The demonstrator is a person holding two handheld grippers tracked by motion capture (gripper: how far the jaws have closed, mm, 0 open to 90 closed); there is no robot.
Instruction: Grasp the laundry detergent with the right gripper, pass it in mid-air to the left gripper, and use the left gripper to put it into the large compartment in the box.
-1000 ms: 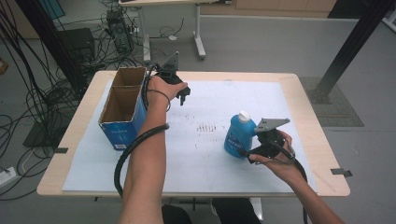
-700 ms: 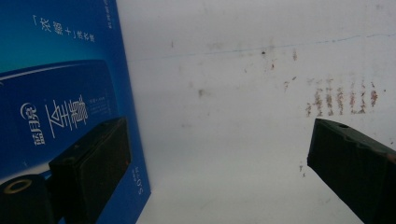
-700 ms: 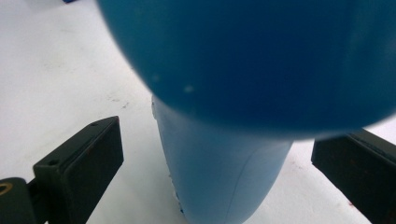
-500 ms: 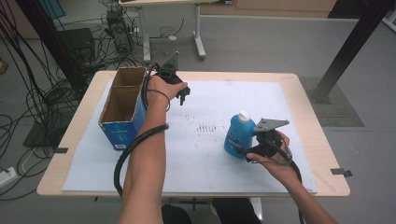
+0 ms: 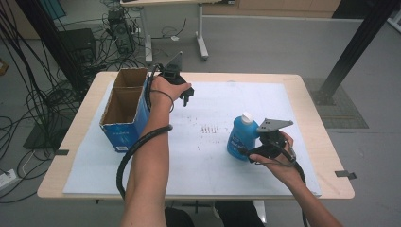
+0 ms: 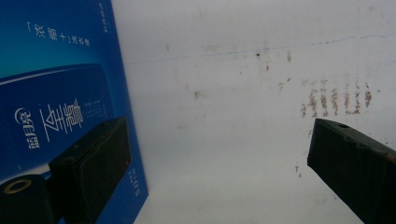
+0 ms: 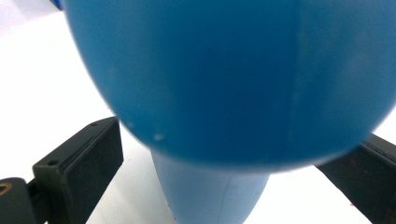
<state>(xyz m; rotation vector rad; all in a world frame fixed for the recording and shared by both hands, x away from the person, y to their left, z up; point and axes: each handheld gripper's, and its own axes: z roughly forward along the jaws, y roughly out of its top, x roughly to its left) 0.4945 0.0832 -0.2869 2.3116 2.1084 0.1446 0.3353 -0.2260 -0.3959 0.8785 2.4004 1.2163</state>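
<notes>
Near the right front of the white table cover (image 5: 198, 156), the blue bottle (image 5: 240, 139) stands upright with its white cap on, and the right gripper (image 5: 246, 152) has its jaws spread to either side of the bottle's body, not yet pressing it. To grip well, I would centre the jaws on the widest part and close slowly so the bottle does not tip. The left gripper (image 5: 187, 94) hovers with jaws apart just beside the open blue carton (image 5: 124, 113). Compared with a second ago, the right gripper sits slightly closer around the bottle; the left has not moved.
</notes>
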